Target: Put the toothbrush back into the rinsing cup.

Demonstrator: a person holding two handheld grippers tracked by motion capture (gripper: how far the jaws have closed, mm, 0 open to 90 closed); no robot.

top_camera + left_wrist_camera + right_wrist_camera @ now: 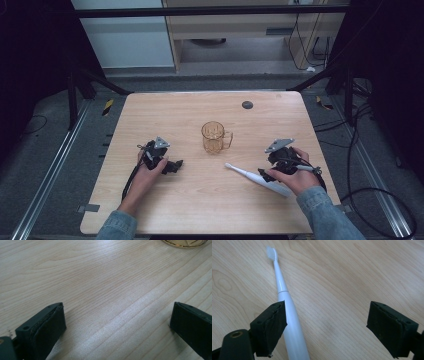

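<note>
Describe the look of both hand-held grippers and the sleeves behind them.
The left hand-held gripper and right hand-held gripper are black, each topped by a grey three-cornered plate and trailing a black cable. Their jaws are blocky, with dark pads. Both sleeves are blue denim.

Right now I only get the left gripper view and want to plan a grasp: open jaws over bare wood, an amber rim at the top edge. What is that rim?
Observer: It belongs to a clear amber mug standing upright near the middle of the table, its handle towards the person's right.
Operator: Anything else lying on the table?
Observer: A white electric toothbrush lies flat in front of the mug, on the right-hand side, brush head pointing towards the middle.
Operator: Is the right gripper holding it?
Observer: No. The right gripper is open, and the toothbrush handle lies just inside one of its jaws.
</note>
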